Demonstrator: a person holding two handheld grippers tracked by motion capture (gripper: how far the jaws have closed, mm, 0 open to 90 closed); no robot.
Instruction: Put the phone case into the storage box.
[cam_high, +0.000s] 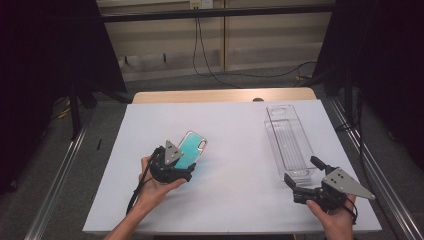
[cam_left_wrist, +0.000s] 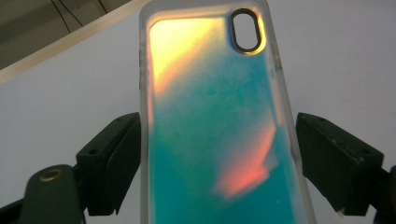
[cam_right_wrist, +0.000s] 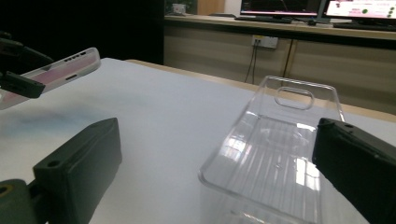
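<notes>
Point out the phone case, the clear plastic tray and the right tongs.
phone case (cam_left_wrist: 219, 140), left gripper view, middle of its teal back.
clear plastic tray (cam_high: 288, 137), high view, ribbed floor.
right tongs (cam_high: 302, 175), high view, midway between the tips.

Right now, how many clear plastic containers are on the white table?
1. The long clear plastic tray lies on the white table's right side, beside the right gripper.

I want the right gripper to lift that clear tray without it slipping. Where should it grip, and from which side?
Probably grip the near end wall of the tray, coming from the person's side where the right gripper already sits, open. One jaw goes inside, one outside: the tray is too wide to span, and its rim is open and upright.
</notes>
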